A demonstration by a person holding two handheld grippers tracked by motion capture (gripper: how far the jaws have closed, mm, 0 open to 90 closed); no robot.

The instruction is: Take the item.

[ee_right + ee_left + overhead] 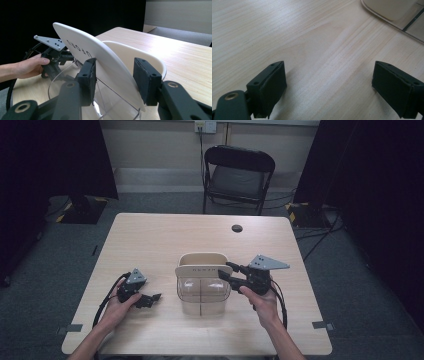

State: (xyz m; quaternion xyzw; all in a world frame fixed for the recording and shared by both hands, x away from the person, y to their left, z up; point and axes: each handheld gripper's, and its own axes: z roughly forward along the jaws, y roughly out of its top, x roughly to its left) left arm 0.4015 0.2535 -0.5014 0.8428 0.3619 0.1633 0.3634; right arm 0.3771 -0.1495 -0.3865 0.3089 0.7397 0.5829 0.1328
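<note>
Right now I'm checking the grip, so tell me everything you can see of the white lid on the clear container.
The white lid is a smooth, plastic-looking oval panel with faint grey lettering. It stands tilted, raised off the clear container, whose transparent walls show an inner divider and a cream rim behind. The right gripper is shut on the lid's edge, one black pad on each face. The container stands mid-table; the left gripper rests apart, open.
</note>
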